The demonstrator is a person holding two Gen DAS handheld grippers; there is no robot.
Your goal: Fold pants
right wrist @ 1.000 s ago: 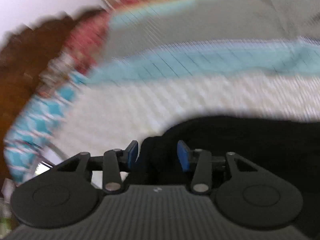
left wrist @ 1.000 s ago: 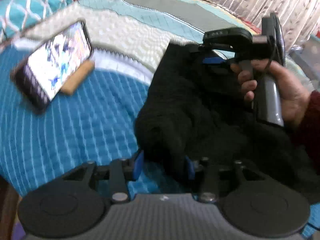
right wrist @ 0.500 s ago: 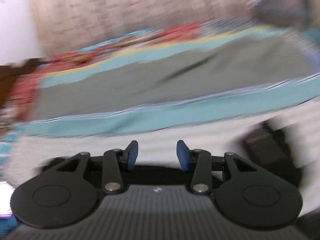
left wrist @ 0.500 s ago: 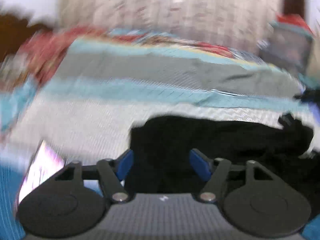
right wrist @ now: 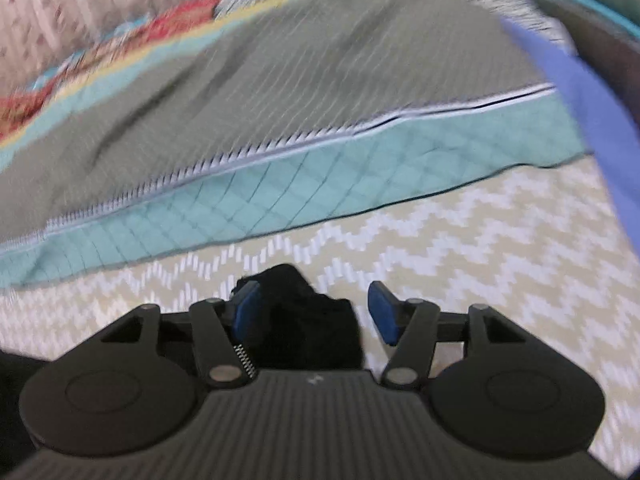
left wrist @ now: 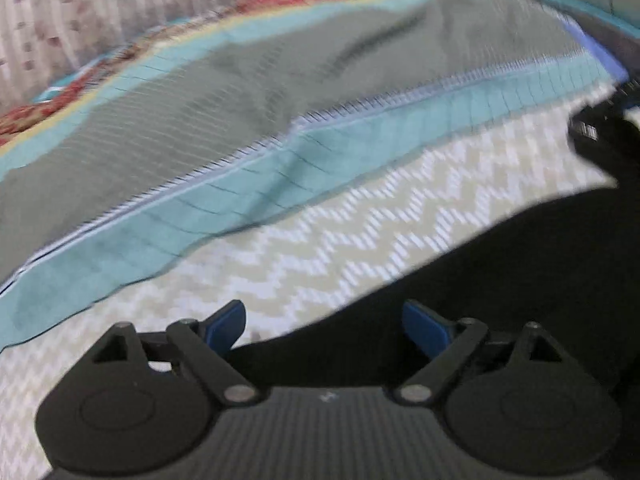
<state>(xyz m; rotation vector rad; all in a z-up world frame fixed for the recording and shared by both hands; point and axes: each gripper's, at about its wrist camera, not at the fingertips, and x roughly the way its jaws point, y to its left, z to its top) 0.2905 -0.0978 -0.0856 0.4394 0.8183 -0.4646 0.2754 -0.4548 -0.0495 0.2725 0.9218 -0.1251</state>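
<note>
Two grippers: both over the bed, each with jaws opening at this moment
Left gripper (left wrist: 324, 322): blue pads spread wide, clear of the cloth; the black pants (left wrist: 500, 280) lie under and between them, not pinched
Right gripper (right wrist: 316, 312): jaws partly apart; a bunched tip of the pants (right wrist: 308, 320) sits between the pads, against the left pad (right wrist: 245, 312), with a gap to the other pad, so not clamped
Pants, place: on the zigzag cream quilt (left wrist: 320, 240), spreading low and to the right in the left wrist view; only the small end shows in the right wrist view
Bedding beyond: a teal quilted band (right wrist: 320, 184), then a grey-green cover (right wrist: 280, 80)
Step, as I judge it: letting go after laying a fold down
Risk, snag: the bunched end may cling to the right gripper's left pad and lift as it pulls off, undoing the fold
Risk, shape: loose cloth released while the hands move fast may land crooked, leaving uneven edges
Unclear: blur hides how neatly the layers sit
</note>
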